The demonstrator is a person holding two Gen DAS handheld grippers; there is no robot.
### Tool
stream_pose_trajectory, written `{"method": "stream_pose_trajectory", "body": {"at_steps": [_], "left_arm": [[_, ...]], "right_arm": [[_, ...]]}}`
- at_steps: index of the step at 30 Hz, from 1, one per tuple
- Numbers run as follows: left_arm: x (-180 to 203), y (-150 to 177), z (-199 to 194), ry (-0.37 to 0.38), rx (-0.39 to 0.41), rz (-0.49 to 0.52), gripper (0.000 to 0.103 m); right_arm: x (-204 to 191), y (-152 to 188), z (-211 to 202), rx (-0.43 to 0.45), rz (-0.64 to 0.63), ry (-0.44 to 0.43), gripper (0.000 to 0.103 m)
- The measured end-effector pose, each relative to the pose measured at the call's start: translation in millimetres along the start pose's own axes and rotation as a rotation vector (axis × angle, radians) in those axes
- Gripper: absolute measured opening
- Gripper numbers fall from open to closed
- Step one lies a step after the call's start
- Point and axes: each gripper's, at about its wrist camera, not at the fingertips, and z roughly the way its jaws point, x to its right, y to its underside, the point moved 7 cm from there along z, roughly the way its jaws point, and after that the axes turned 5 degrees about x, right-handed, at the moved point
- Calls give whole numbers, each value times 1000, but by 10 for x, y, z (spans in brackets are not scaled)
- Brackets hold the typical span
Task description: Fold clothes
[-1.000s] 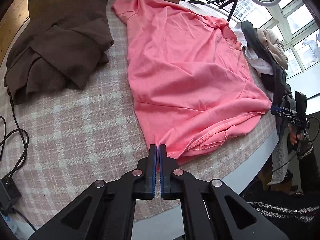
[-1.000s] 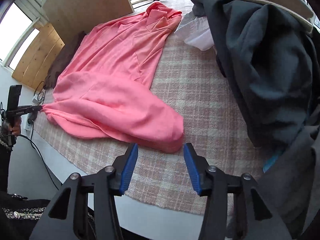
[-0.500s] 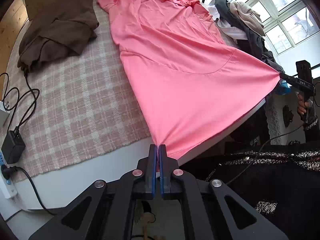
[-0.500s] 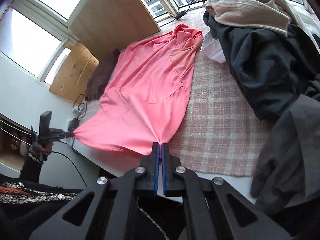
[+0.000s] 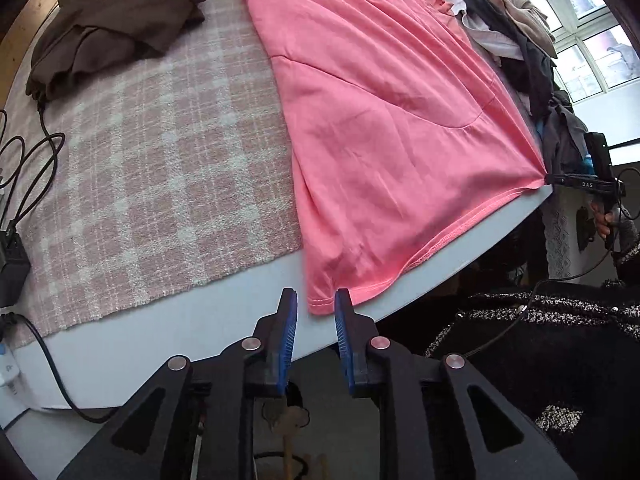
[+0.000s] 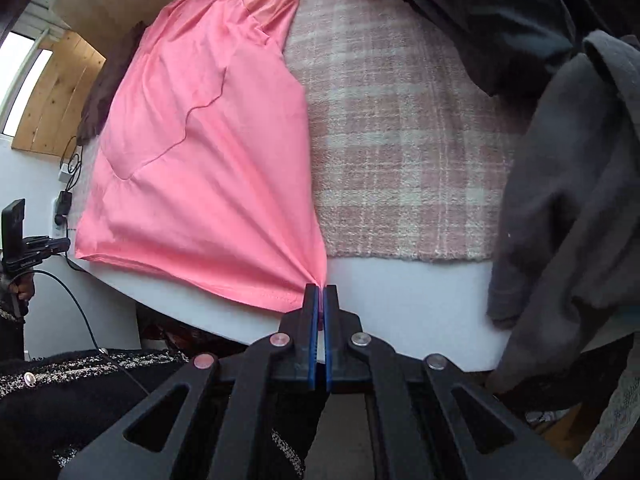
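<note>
1. The left gripper (image 5: 316, 308) held the near left hem corner of the pink shirt (image 5: 380, 120) half a second ago; now its tongs stand spread, with that corner lying slack between the tips on the bare table edge.
2. The right gripper (image 6: 320, 300) is pressed together on the near right hem corner. Cloth fans out from the pinch in tight radiating pleats, so that side is taut.
3. The shirt has come down since then: its hem, which was drawn out past the table edge, now rests on the white rim, and the body lies flat and long toward the far end, collar farthest away.
4. My reading is that the spread-and-flatten is being finished. The left corner is set down, the right one not released. No fold across the body shows.
5. The table (image 5: 200, 320) is white, covered by a pink-and-cream checked cloth (image 5: 140, 168) that stops short of the near edge.
6. A folded brown garment (image 5: 116, 20) sits far left. A heap of dark, grey and beige clothes (image 6: 560, 140) crowds the right side, well apart from the shirt's hem.
7. Black cables (image 5: 28, 168) and a plug trail off the left edge. Windows show beyond the far right, wooden panels far left.
</note>
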Motion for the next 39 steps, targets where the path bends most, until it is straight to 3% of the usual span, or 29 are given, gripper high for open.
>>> {"method": "stream_pose_trajectory", "body": {"at_steps": [2,4,6,9,13,16,18,20,23,26,28,29,39], "left_arm": [[-107,-40,-131,-20,23,-9,19],[-247,-171,-285,-62,65,-18,19],[-372,-391,-439,-83,123,-21,19],[-492,-841,-657,-97,226,-20,19],[-517,-1592,-792,-106,348,-15,23],[-438,-1964,-742,-58,380,-35,23],[-350,-2140,-689,-39,391,-23,23],[-303,-2213,-615,-12,376,-12,23],[-273,-2275,-437,-19,336,14,24],[-291,-2297,-278,-12,303,25,23],[-371,-2332,-189,-28,284,25,24],[-418,-2361,-148,-36,277,23,23],[-577,-2904,144,-40,262,70,24]], "right_arm": [[-2,-1,-90,-19,-3,11,6],[-69,-124,-309,36,-37,24,8],[-152,-348,-573,135,-59,22,17],[-391,-857,-891,294,-111,-21,29],[-826,-1769,-974,467,-203,-44,30],[-998,-2518,-676,491,-232,-22,32],[-998,-2963,-399,445,-225,50,39],[-979,-3388,-77,393,-220,113,39],[-873,-3742,307,330,-204,141,39],[-790,-3882,530,278,-214,170,39],[-770,-3909,571,271,-232,168,9],[-744,-3916,518,275,-230,184,1],[-460,-3970,-144,327,-185,362,5]]}}
